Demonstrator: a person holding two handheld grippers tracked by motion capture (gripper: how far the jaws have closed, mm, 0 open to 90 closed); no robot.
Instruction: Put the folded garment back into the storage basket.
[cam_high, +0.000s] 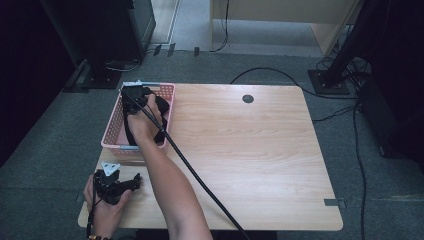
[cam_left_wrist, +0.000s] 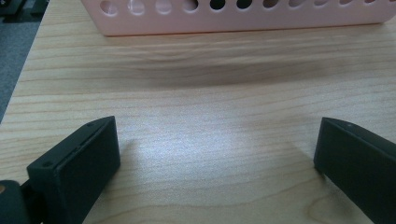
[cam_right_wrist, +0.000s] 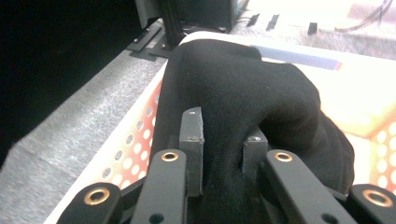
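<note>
Gripping a fold of black cloth (cam_right_wrist: 243, 98), the right tool (cam_right_wrist: 223, 154) is being held over the pink basket (cam_high: 114, 131), its jaws being pinched nearly together on the fabric. Seen from the high view, the basket is sitting at about ten o'clock on the bench (cam_high: 250, 150), and the right tool (cam_high: 136, 100) is being lowered into it from above, with the cable being trailed back toward five o'clock.

The cloth is being judged as light, soft and limp: it is bunching and draping around the jaws rather than keeping any shape, so it is likely to sag and swing when lifted, and a thin pinch could slip. A thick gathered fold near the middle of the bundle is being judged the safest place to take hold, as is being done now; an edge would probably let the rest trail over the rim.

Inside the perforated basket, nothing but this dark cloth can be made out.

At about seven o'clock the left tool (cam_high: 116, 184) is being rested near the bench edge, its jaws being kept wide apart with bare wood between them, and the basket wall (cam_left_wrist: 233, 18) is lying ahead of it at twelve o'clock.
</note>
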